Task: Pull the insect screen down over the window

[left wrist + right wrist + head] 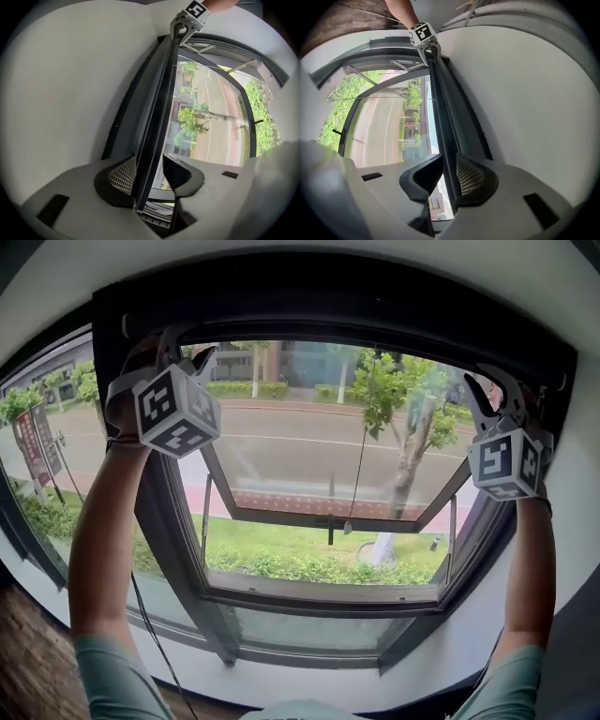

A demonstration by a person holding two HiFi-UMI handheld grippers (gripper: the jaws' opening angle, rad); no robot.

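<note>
Reaching overhead, the left forearm [105, 540] and right forearm [530, 568] stretch up toward the top of the window frame [173, 549]. The left tongs [150, 172] stand apart, with the dark bar of the insect screen [157, 117] running between them. Their meshed pad sits just beside the bar and the other pad stays clear of it. The right tongs [449, 176] are likewise apart around the same bar, meshed pad close against it and a strip of daylight showing on the other side. The bar sits high along the top edge of the frame, so the screen is not yet drawn over the opening. Beyond it, the window sash [328, 518] tilts outward. Farther out lie a lawn [281, 545], a road [300, 442] and a tree [403, 395].
</note>
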